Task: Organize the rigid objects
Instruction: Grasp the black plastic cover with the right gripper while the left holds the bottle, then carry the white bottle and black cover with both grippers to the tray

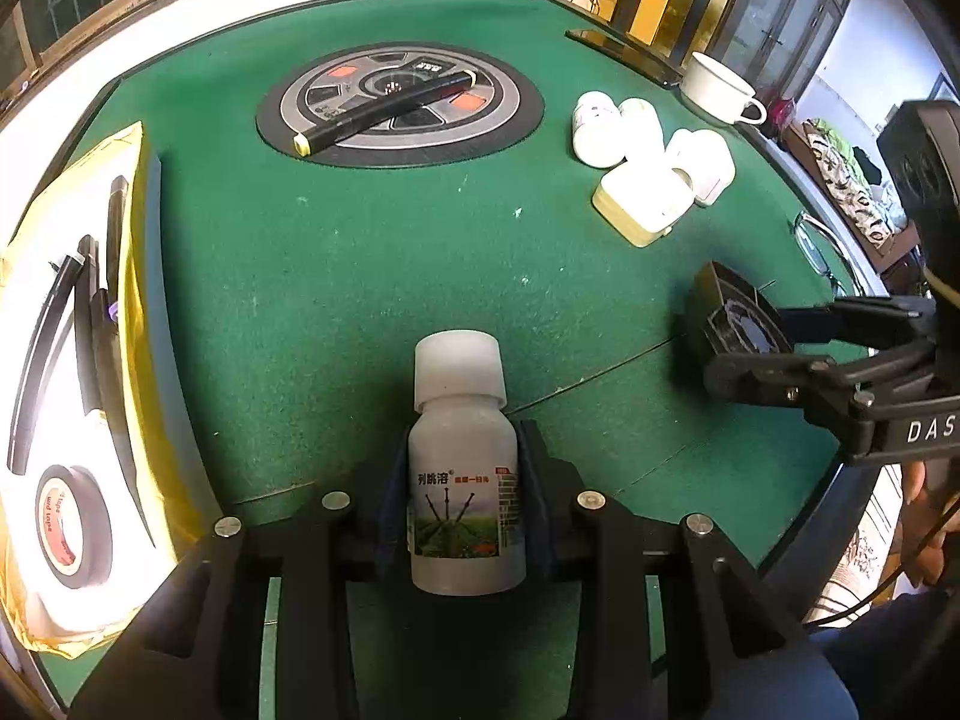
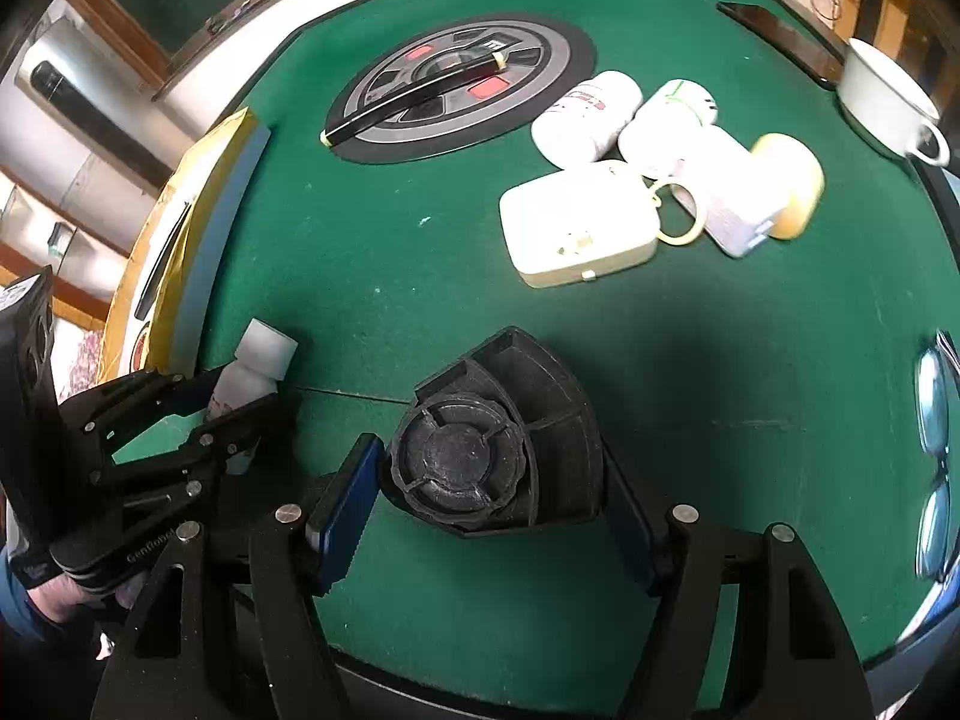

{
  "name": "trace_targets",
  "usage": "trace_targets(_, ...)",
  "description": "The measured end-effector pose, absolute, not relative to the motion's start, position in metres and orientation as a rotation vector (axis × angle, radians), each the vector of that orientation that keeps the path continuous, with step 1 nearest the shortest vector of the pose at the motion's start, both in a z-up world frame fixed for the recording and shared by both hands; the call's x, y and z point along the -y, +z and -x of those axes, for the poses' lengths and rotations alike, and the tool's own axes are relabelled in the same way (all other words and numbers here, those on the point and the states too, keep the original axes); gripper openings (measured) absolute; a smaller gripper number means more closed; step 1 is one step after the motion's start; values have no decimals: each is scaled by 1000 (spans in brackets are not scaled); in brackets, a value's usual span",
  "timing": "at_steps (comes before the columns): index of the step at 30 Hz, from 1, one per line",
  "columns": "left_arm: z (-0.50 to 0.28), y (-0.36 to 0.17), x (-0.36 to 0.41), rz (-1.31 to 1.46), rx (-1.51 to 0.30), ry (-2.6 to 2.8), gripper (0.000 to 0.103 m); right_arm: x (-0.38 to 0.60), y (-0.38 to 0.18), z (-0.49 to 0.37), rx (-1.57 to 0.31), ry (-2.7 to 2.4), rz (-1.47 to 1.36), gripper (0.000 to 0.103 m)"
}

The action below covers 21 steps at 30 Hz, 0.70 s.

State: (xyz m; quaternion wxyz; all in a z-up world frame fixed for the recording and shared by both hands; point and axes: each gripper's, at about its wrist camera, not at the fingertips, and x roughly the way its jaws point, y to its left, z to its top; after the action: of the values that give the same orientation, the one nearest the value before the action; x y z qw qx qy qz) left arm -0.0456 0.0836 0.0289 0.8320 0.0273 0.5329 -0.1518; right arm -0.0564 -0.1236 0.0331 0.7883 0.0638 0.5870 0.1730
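My left gripper (image 1: 465, 468) is shut on a white plastic bottle (image 1: 462, 396) with a white cap and a printed label, held upright over the near edge of the green table (image 1: 360, 276). In the right wrist view the same bottle (image 2: 264, 354) shows at the left in that left gripper (image 2: 240, 414). My right gripper (image 2: 492, 480) is shut on a black wedge-shaped plastic part (image 2: 480, 438) with a round ribbed cap, its blue pads against both sides. From the left wrist view this black part (image 1: 726, 312) hangs at the right in the right gripper (image 1: 738, 354).
White bottles and boxes (image 2: 630, 180) lie grouped at the far right, a white cup (image 2: 888, 102) and a dark phone (image 2: 780, 36) behind them. A black stick (image 1: 384, 111) lies on the round centre panel (image 1: 399, 102). A yellow tray (image 1: 135, 300) at the left holds a tape roll (image 1: 72, 522). Glasses (image 2: 933, 420) lie at the right edge.
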Motion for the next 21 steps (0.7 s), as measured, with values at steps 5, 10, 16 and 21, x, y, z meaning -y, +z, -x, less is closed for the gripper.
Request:
trace_targets(5,48,39,-90,-50,-1109,-318,32,120,38,61,-1253,384,-157,65)
trace_targets(10,52,50,-102,-33,-1082,-301,32,111,46,62,-1239,404,-166,65)
trace_targets(16,59,69,-121,-6,-1040,-274,32,93,53,62,-1224,431,-153,65)
trace_targets(21,63,84,-145,28,-1000,-238,32,75,63,61,-1209,458,-138,65)
